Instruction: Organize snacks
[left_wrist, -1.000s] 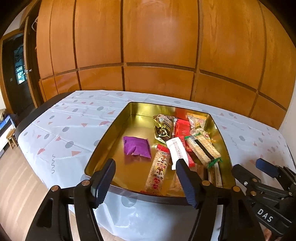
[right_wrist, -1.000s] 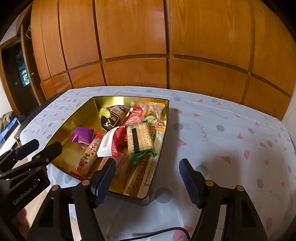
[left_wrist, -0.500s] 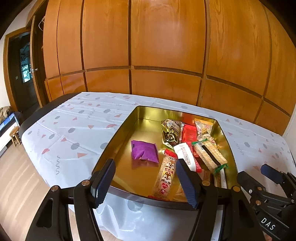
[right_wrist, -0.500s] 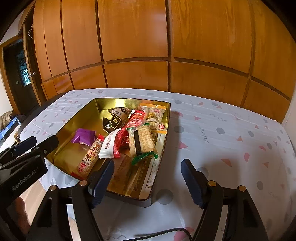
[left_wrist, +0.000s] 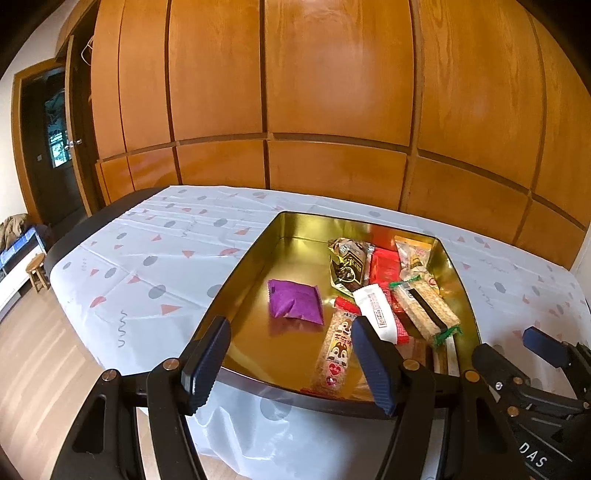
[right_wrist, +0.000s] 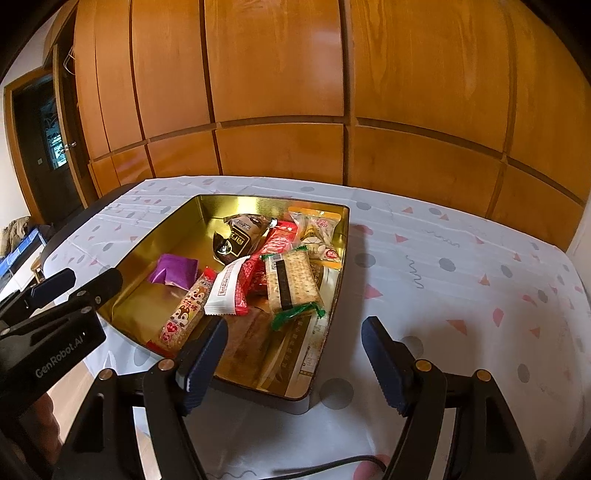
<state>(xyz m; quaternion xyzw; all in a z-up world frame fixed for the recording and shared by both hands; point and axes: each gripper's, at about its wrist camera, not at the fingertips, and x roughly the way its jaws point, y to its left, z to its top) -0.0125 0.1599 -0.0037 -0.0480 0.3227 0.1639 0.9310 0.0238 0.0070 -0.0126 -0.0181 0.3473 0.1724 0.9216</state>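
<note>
A gold tin (left_wrist: 258, 254) (right_wrist: 177, 221) sits on the table and holds several snack packets. A purple packet (left_wrist: 294, 302) (right_wrist: 173, 269) lies alone at its left. A long cartoon bar (left_wrist: 334, 350) (right_wrist: 186, 310), a white packet (left_wrist: 378, 312) (right_wrist: 229, 286), a cracker pack with green ends (left_wrist: 424, 308) (right_wrist: 291, 280), a dark brown packet (left_wrist: 347, 264) (right_wrist: 240, 236), red packets (left_wrist: 386, 266) and a yellow packet (right_wrist: 319, 232) lie at its right. My left gripper (left_wrist: 290, 365) is open and empty at the tin's near edge. My right gripper (right_wrist: 293, 365) is open and empty over the tin's near right corner.
The table wears a white cloth with grey dots and pink triangles (left_wrist: 147, 258) (right_wrist: 461, 280). A wood panel wall (left_wrist: 332, 110) stands behind. A dark doorway (left_wrist: 48, 147) and wooden floor (left_wrist: 33, 362) are at the left. A black cable (right_wrist: 332, 467) lies near the right gripper.
Both grippers have pulled back and risen a little from the tin, so it looks smaller and farther. Both stay open. The snacks have not moved.
</note>
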